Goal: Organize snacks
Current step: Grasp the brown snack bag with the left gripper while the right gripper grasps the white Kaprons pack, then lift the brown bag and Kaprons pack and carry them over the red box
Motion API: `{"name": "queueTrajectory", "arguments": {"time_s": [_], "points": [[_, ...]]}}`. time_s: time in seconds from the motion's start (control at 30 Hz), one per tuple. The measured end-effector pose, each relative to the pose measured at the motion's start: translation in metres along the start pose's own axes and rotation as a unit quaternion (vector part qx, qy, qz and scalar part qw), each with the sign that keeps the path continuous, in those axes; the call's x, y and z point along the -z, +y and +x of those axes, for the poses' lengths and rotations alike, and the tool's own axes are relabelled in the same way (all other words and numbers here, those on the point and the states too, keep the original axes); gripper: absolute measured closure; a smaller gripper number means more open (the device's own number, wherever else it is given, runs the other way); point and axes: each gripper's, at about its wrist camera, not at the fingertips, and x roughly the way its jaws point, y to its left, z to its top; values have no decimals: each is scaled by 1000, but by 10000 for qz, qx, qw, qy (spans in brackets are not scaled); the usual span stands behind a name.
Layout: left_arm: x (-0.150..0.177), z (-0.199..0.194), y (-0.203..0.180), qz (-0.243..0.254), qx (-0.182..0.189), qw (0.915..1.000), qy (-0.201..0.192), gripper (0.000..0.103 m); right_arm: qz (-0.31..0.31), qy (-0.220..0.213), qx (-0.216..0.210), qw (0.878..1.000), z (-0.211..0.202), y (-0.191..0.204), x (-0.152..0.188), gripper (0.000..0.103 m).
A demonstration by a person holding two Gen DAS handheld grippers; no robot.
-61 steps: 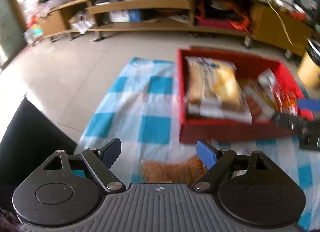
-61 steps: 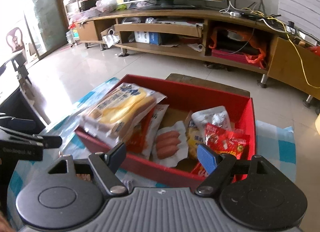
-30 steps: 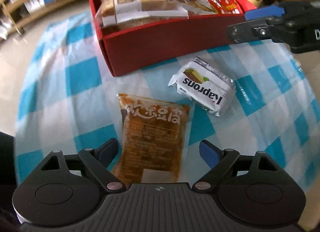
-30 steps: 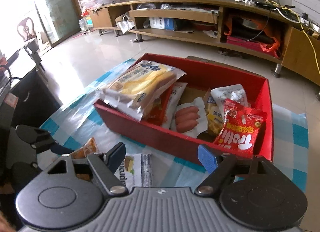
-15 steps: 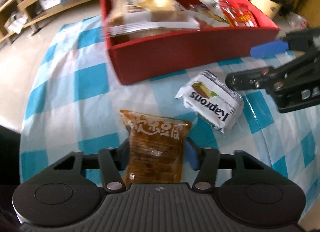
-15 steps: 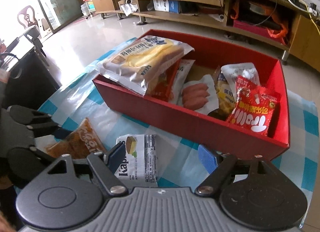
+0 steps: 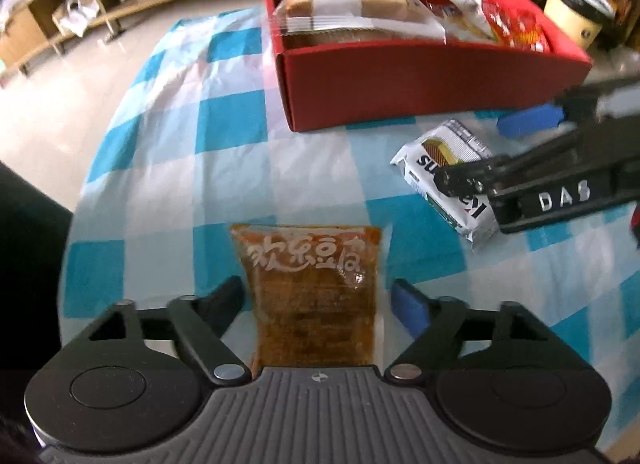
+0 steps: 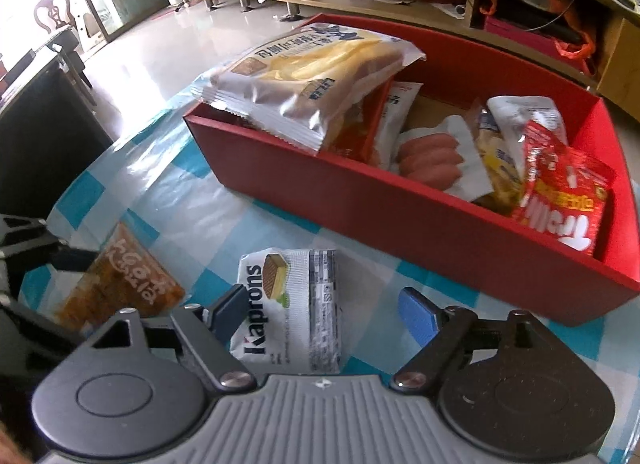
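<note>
While open, left gripper [image 7: 318, 300] straddles brown packet [image 7: 312, 296]

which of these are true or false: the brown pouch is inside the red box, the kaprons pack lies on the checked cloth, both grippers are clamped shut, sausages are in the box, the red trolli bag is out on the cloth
1. The brown pouch is inside the red box. False: it lies on the checked cloth, between the left gripper fingers.
2. The Kaprons pack lies on the cloth. True.
3. Both grippers are clamped shut. False: the left gripper's jaws have just been opening and flank the pouch without pressing it; the right gripper has just been opening too, with the pack between its fingers.
4. Sausages are in the box. True.
5. The red Trolli bag is out on the cloth. False: it stands in the box.
</note>
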Motion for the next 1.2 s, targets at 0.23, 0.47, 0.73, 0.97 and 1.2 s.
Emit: {"name": "queueTrajectory", "arguments": {"time_s": [0.23, 0.47, 0.73, 0.97, 1.2], "points": [[1, 6, 9, -183, -59, 9998, 59, 7, -116, 19, -43, 9999, 3, 7, -3, 18], [4, 0, 5, -158, 165, 9997, -41, 35, -421, 96, 105, 9990, 15, 24, 2, 18], [4, -5, 10, -459, 221, 9987, -23, 48, -426, 19, 309, 9986, 1, 15, 7, 48], [2, -18, -5, -355, 410, 9983, -189, 50, -67, -298, 371, 9988, -38, 2, 22, 48], [-4, -30, -20, -262, 481, 9978, -381, 50, 209, -566, 422, 9973, -67, -1, 34, 48]]}}
